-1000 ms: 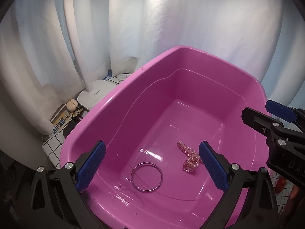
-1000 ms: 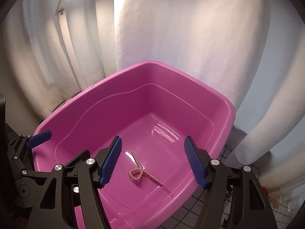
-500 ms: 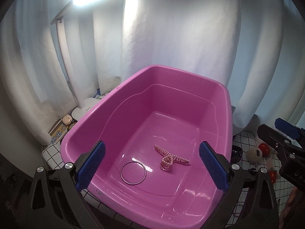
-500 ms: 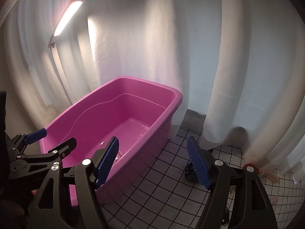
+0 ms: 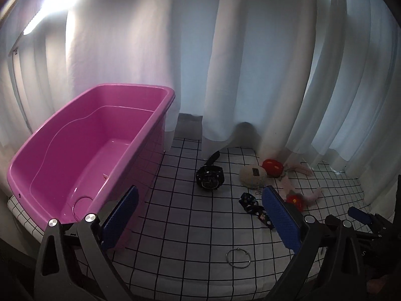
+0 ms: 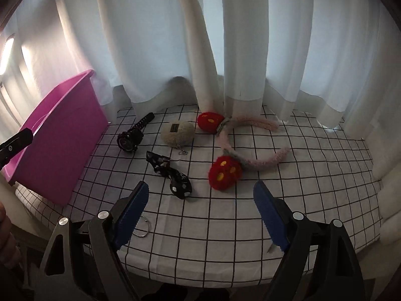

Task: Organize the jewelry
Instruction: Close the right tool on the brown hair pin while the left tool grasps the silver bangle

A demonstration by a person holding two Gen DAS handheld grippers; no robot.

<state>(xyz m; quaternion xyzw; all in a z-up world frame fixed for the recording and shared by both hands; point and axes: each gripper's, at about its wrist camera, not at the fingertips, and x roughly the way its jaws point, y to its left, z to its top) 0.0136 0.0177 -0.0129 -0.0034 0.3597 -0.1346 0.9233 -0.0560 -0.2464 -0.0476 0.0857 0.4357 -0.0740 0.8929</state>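
The metal ring (image 5: 238, 257) lies flat on the checked cloth (image 6: 225, 215), near the front edge, between the pink tub (image 5: 82, 150) and the other pieces. It looks light, stiff and slick; lying flush, it would probably best be pinched across its thin rim at one side. The black watch (image 6: 130, 139) is likely the heaviest item, rigid at the case, best taken there. The spotted bow (image 6: 173, 175) and the fluffy headband (image 6: 250, 145) with red pompoms look soft and easy to squeeze. A cream fuzzy heart (image 6: 178, 134) sits between watch and headband.

The left gripper (image 5: 200, 218) and the right gripper (image 6: 200, 215) both hang spread apart, carrying nothing.

The tabletop cloth is soft and may wrinkle. White curtains (image 6: 225, 37) close the room behind.
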